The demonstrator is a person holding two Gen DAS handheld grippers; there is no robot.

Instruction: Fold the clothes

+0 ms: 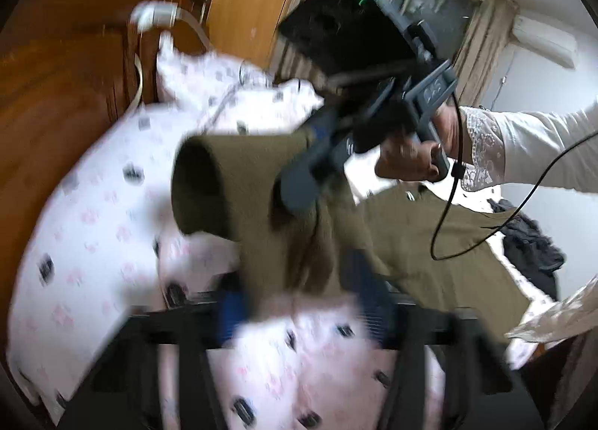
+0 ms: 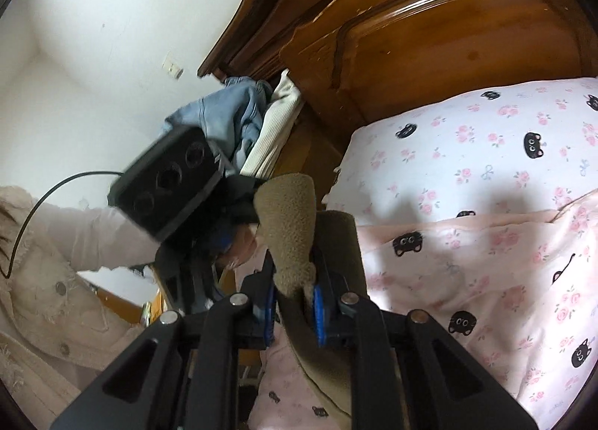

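The left tool (image 1: 295, 303) is clamped on an olive-green fleece garment (image 1: 411, 243); its blue pads (image 1: 231, 314) show at either side of the bunched cloth, though the left wrist view is smeared by motion and the exact pinch point is hard to make out. Ahead of it and a little higher, the right tool (image 1: 299, 183) grips the same garment, with a tube-shaped sleeve (image 1: 209, 187) standing out open-ended to the left of its fingers. The rest of the garment trails away to the right of both tools and lies spread on the bed (image 1: 74, 243). A hand (image 1: 415, 157) in a cream lace-cuffed sleeve (image 1: 523, 146) holds the right tool's handle, and a black cable (image 1: 486, 235) loops down from it.

In the right wrist view the right tool (image 2: 295, 303) is closed narrowly on a thick fold of the garment (image 2: 291, 224), which rises as a rounded lump straight ahead of the fingers. The left tool's black camera housing (image 2: 168, 183) sits just to the left of that lump. To the right lies a cat-and-rose print pillow (image 2: 486, 138) against the wooden headboard (image 2: 429, 37), with a pink quilt (image 2: 486, 280) nearer. Beyond the left tool, a pale blue denim piece (image 2: 231, 116) and a cream ribbed piece (image 2: 276, 123) are heaped beside the headboard.
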